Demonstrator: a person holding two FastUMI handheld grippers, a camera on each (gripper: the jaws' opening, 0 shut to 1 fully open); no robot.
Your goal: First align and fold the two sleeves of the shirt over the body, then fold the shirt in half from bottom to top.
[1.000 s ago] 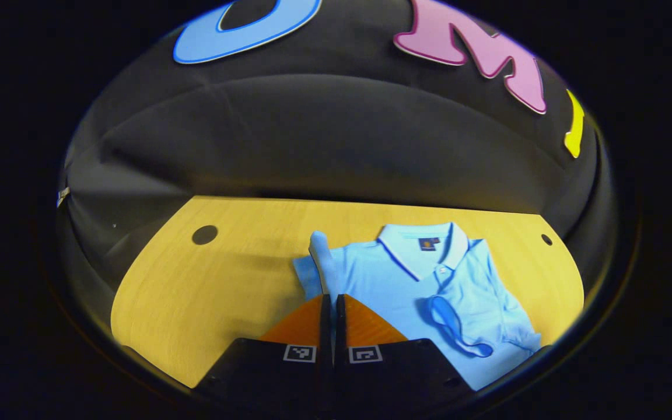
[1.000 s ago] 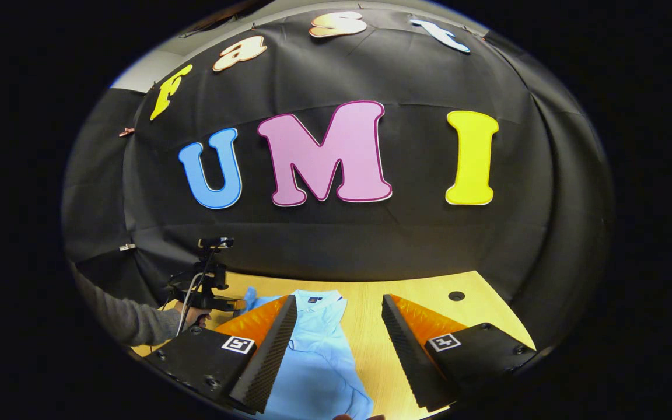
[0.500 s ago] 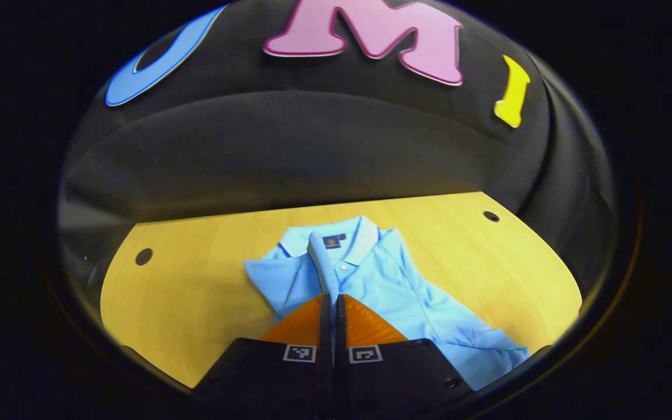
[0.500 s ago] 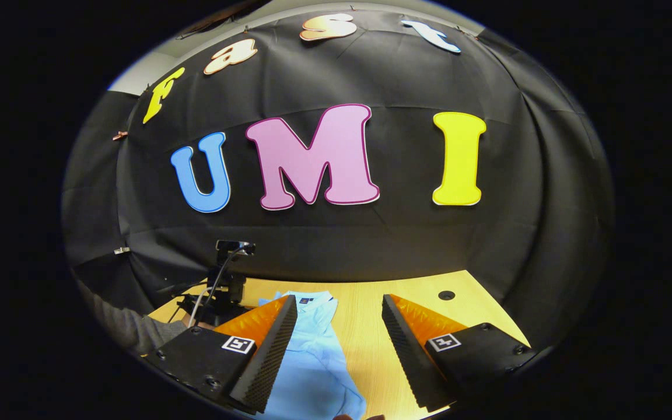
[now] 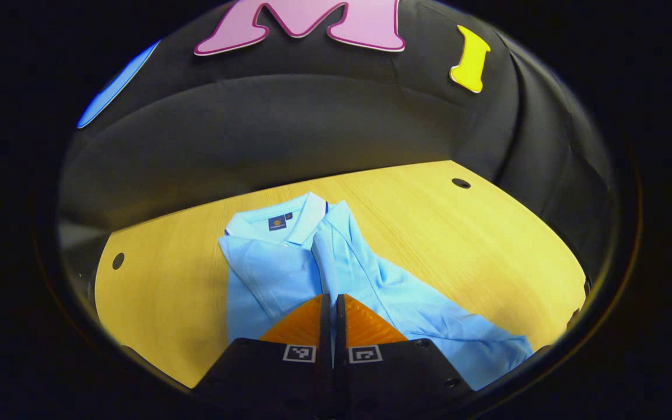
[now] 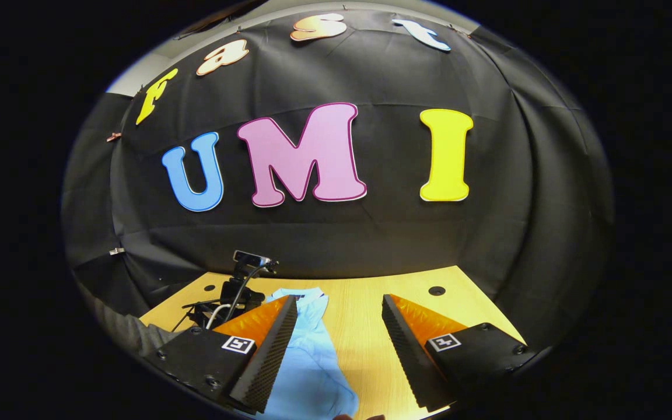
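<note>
Item one, the shirt point(image 5: 289, 274): light blue polo, lying on the wooden desk point(image 5: 476, 245). In the left gripper view we see it collar toward the far edge, body running back to the near edge. Its collar point(image 5: 280, 219) carries a small dark label. A strip of fabric, the sleeve point(image 5: 327, 262), rises from between the fingers up across the chest toward the collar.

Item two, the left gripper point(image 5: 332, 303): in its own view we see the two fingers pressed together with the sleeve fabric leaving their tips, so we record it as clenched on the sleeve. In the right gripper view we see this same tool from outside, at the desk's left side, as a dark body point(image 6: 237, 294) with a cable and a small camera on top, a grey sleeve of the person point(image 6: 132, 335) below it.

Item three, the right gripper point(image 6: 339, 309): fingers spread wide apart, nothing between them, hanging over the near edge. Between them we see bare desk point(image 6: 365, 326) and the shirt point(image 6: 307, 361) beside the left-hand finger.

Item four, round holes: the left gripper view shows two in the desk, near the far corners point(image 5: 461, 183) point(image 5: 118, 261).
</note>
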